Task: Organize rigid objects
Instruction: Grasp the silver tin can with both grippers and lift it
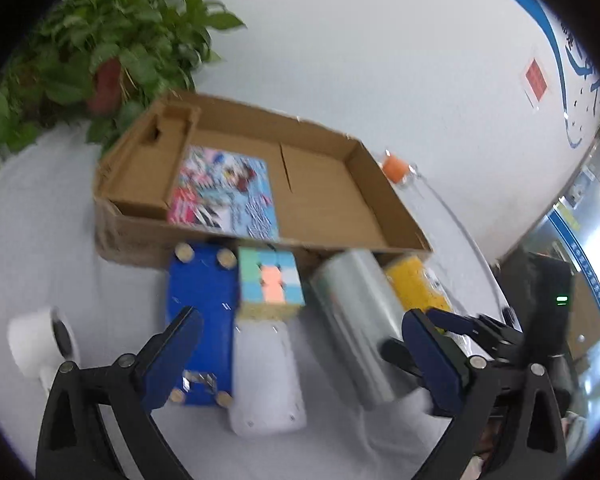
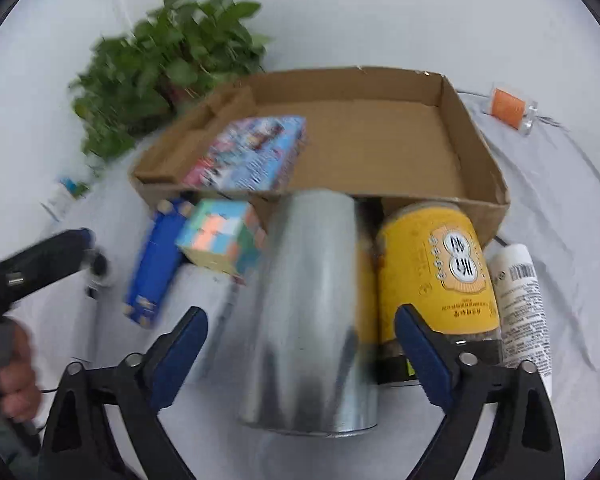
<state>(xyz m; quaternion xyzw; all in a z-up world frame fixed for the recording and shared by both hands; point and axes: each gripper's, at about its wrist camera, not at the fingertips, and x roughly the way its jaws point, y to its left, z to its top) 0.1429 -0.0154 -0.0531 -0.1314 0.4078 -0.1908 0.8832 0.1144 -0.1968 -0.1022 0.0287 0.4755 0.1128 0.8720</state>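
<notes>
One cardboard box (image 2: 476, 168) is seen, with one picture book (image 2: 252, 152) inside; in front of it are counted one puzzle cube (image 2: 220, 236), one blue box (image 2: 152, 268), one silver can (image 2: 312, 304), one yellow jar (image 2: 432, 272), one white tube (image 2: 520, 300).

Printed box (image 2: 247, 156) lay in cardboard tray (image 2: 476, 148), left side. Before tray, left to right: flat box (image 2: 150, 268), cube (image 2: 220, 236), metal can (image 2: 312, 304), jar (image 2: 432, 272), tube (image 2: 520, 300).

Table (image 2: 560, 208) (white-clothed): box (image 2: 476, 160), can (image 2: 312, 300), cube (image 2: 220, 236).

Right gripper (image 2: 300, 344) spread wide over the silver can (image 2: 308, 312), pads clear of it; yellow jar (image 2: 432, 276) alongside, cardboard box (image 2: 476, 160) behind.
</notes>
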